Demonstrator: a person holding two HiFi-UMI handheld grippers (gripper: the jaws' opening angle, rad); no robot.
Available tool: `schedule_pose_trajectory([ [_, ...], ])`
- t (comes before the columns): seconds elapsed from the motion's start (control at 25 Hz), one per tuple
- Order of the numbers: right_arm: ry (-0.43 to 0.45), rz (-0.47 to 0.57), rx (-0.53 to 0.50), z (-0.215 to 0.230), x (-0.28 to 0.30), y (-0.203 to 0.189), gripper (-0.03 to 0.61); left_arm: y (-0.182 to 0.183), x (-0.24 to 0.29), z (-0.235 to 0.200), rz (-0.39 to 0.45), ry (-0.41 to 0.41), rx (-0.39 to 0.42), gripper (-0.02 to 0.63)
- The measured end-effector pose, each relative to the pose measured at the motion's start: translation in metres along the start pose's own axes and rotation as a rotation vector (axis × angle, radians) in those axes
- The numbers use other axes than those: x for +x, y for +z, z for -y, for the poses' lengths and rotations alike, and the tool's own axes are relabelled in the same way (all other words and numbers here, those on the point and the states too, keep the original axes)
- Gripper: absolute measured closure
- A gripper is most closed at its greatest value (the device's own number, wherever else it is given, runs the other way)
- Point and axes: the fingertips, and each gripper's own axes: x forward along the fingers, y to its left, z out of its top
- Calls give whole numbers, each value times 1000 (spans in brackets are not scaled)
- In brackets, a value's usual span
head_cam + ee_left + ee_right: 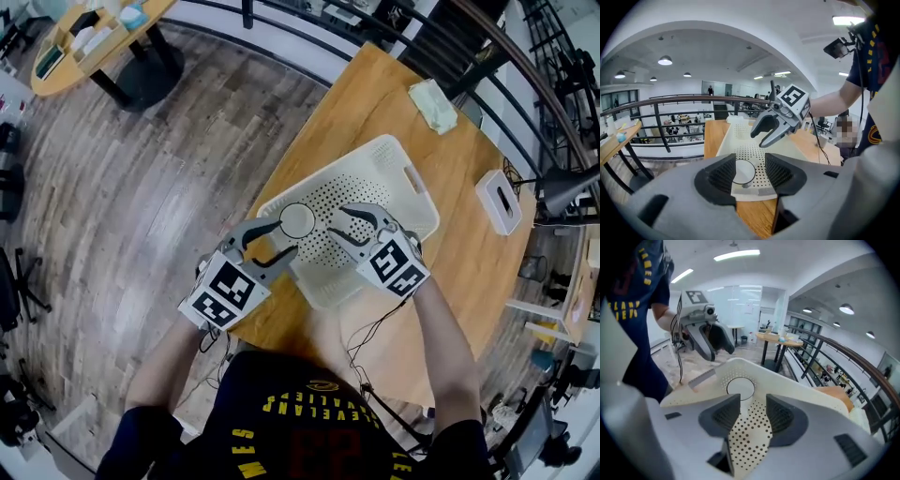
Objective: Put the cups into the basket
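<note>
A white cup (297, 220) stands upright in the near left corner of the white perforated basket (403, 202) on the wooden table. My left gripper (284, 238) hovers at that corner, open, its fingertips just short of the cup. In the left gripper view the cup (744, 171) shows beyond the gap of the spread jaws, untouched. My right gripper (337, 223) hangs over the basket's middle, open and empty. The right gripper view looks across the basket floor (750, 437) at the cup (740, 387), with the left gripper (710, 341) behind it.
The basket lies across the table's near left edge (281, 159). A white box (498, 201) and a pale green cloth (432, 103) lie at the table's far side. A dark railing (525, 66) runs behind. Another round table (84, 37) stands far left on the wood floor.
</note>
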Motion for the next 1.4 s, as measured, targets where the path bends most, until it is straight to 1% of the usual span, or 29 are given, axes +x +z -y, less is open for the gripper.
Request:
schedule_pose_trajectory([
  [0.12, -51, 100, 108, -2, -28, 3, 402, 17, -10, 3, 65, 40, -19, 412],
  [0.2, -100, 144, 143, -4, -48, 4, 409, 22, -17, 9, 101, 68, -46, 413],
  [0.28, -151, 192, 179, -8, -71, 5, 434, 26, -21, 24, 141, 75, -81, 413],
  [0.36, -196, 249, 228, -16, -93, 4, 449, 29, -21, 50, 175, 49, -123, 414],
  [0.44, -239, 293, 284, -27, -114, -2, 471, 31, -18, 73, 192, 25, -148, 437],
  [0.52, -282, 324, 354, -38, -134, -13, 498, 35, -13, 94, 194, 3, -144, 446],
  [0.64, -340, 369, 492, -57, -161, -35, 540, 43, -3, 129, 194, -52, -110, 464],
  [0.72, -352, 390, 567, -74, -175, -51, 560, 47, 2, 153, 197, -85, -91, 496],
  [0.76, -351, 399, 598, -83, -182, -59, 565, 49, 4, 165, 201, -98, -95, 518],
  [0.84, -356, 420, 647, -102, -195, -71, 566, 52, 7, 188, 216, -130, -139, 561],
  [0.92, -394, 438, 680, -117, -211, -81, 566, 56, 9, 212, 233, -170, -183, 598],
  [0.96, -424, 446, 698, -123, -219, -86, 566, 58, 11, 223, 237, -189, -190, 603],
  [1.04, -493, 472, 754, -133, -237, -97, 566, 60, 16, 246, 234, -217, -180, 603],
  [1.12, -557, 518, 828, -141, -256, -107, 566, 61, 22, 267, 232, -227, -159, 603],
  [1.2, -614, 570, 880, -150, -275, -116, 566, 64, 28, 287, 245, -225, -139, 603],
  [1.28, -663, 604, 899, -161, -291, -123, 566, 68, 32, 306, 260, -231, -125, 603],
  [1.4, -715, 623, 898, -177, -310, -138, 565, 74, 37, 339, 286, -267, -106, 603],
])
